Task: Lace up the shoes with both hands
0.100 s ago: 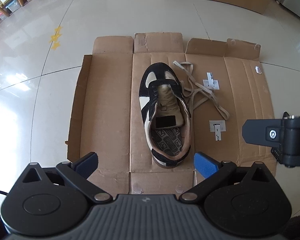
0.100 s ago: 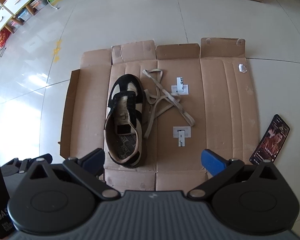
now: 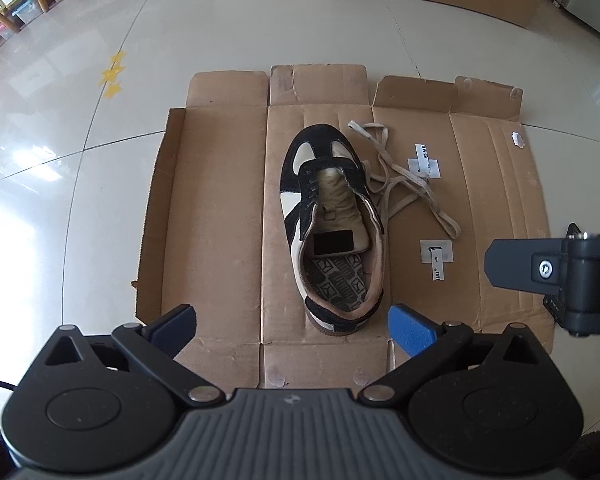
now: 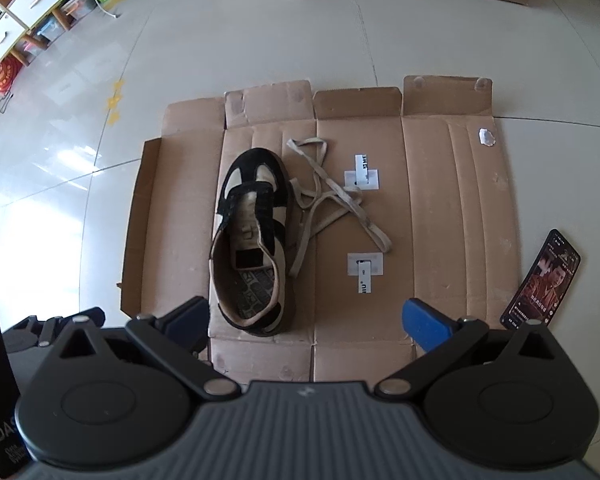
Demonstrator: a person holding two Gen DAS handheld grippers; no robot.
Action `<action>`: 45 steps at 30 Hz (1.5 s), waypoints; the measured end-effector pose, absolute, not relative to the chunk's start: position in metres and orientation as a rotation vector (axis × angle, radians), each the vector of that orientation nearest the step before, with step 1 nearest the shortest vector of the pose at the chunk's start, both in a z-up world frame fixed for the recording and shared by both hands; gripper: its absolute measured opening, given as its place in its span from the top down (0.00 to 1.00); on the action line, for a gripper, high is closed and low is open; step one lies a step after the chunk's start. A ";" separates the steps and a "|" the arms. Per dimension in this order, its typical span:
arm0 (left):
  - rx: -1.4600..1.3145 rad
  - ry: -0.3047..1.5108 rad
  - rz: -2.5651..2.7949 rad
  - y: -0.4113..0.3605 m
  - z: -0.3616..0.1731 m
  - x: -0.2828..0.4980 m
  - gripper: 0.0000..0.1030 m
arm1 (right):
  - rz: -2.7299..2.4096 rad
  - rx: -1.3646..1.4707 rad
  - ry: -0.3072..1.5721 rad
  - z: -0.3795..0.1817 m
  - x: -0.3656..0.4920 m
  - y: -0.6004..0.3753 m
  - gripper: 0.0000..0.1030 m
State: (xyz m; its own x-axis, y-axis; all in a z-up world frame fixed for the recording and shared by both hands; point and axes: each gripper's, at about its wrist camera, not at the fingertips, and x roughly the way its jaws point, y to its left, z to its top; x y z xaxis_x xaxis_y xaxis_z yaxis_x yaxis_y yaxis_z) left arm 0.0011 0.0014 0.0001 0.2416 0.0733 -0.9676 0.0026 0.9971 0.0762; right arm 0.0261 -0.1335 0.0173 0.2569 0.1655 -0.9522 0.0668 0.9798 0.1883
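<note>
I see the shoe [image 3: 332, 224] lying unlaced on flattened cardboard [image 3: 212, 200] on the floor, its loose lace [image 3: 404, 184] tangled just beside it. My left gripper [image 3: 290, 326] and right gripper [image 4: 316, 320] both have jaws spread, holding nothing. Only my right view shows the phone [image 4: 540, 280] at the cardboard's edge.

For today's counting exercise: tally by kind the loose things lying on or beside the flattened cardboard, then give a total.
Shoe: 1
Shoelace: 1
White taped tags: 2
Phone, lying at the edge of the cardboard: 1
Total: 5
</note>
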 end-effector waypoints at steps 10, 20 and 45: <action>0.062 1.329 0.050 0.007 0.001 0.005 0.01 | 0.083 0.196 1.321 0.012 0.018 -0.131 0.00; 0.074 1.329 0.054 0.006 0.001 0.003 0.01 | 0.089 0.183 1.328 0.007 0.013 -0.126 0.00; 0.085 1.344 0.040 0.006 -0.001 0.005 0.01 | 0.111 0.169 1.347 0.006 0.014 -0.125 0.00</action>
State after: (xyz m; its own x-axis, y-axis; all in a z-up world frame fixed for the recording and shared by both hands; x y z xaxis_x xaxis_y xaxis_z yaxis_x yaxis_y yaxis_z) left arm 0.0048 0.0060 -0.0009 0.2243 0.0781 -0.9714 0.0204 0.9962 0.0848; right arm 0.0135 -0.1245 0.0062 0.2189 0.1774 -0.9595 0.0177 0.9824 0.1857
